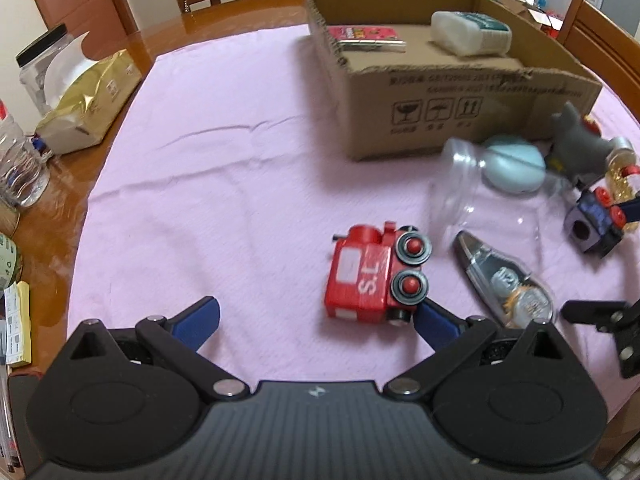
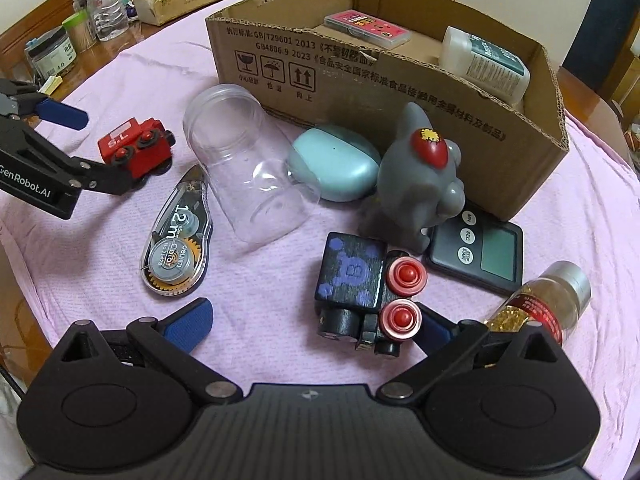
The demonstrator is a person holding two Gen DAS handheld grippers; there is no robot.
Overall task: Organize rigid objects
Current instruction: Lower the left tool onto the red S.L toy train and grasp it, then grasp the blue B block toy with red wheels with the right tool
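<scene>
Behind grey toy figure [image 2: 420, 176], half-hidden timer [image 2: 480, 252].

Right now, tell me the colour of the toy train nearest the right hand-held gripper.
Black with purple-blue splotches, red wheels; right wrist view.

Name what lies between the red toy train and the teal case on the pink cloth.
The clear plastic jar, on its side, lies between the red toy train and the teal case; the right wrist view shows it.

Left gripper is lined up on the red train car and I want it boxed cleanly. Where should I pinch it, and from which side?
Pinch the red train car across its flat block body, probably from above. It lies on its side, wheels facing the correction tape, so avoid those round, likely rolling parts. The left gripper is open, with one finger already beside the car.
</scene>
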